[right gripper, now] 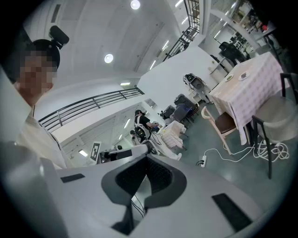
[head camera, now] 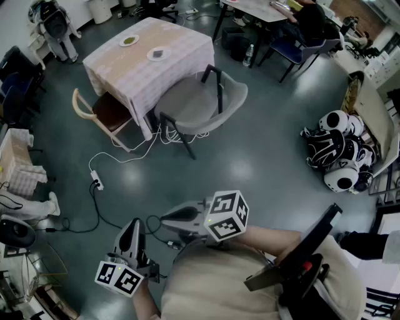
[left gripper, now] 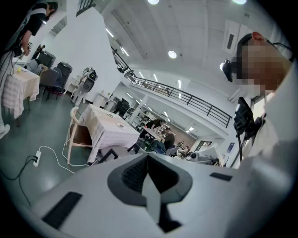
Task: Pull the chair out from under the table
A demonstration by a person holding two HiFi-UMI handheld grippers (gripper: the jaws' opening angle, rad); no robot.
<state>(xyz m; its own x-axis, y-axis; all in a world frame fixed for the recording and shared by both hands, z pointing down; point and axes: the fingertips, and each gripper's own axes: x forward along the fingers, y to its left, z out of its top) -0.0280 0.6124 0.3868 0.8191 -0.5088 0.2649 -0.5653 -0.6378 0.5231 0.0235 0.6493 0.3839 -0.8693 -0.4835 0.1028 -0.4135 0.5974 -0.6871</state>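
A table (head camera: 178, 44) under a pale checked cloth stands at the top middle of the head view, with two plates on it. A grey shell chair (head camera: 200, 103) with black legs stands at its near right corner, its seat partly by the cloth. A wooden chair (head camera: 106, 114) with a brown seat is tucked in at the table's left side. Both grippers hang low and near me, far from the chairs. The left gripper (head camera: 132, 232) is shut and empty, and the right gripper (head camera: 165, 219) also looks shut with nothing in it. Both gripper views look over shut jaws toward the table (left gripper: 111, 128) (right gripper: 253, 93).
A white power strip (head camera: 95, 182) and its cable lie on the floor between me and the chairs. Black-and-white rounded gear (head camera: 337, 153) is piled at the right. Another table with a seated person (head camera: 312, 19) is at the top right. Stacked boxes (head camera: 19, 165) sit at the left.
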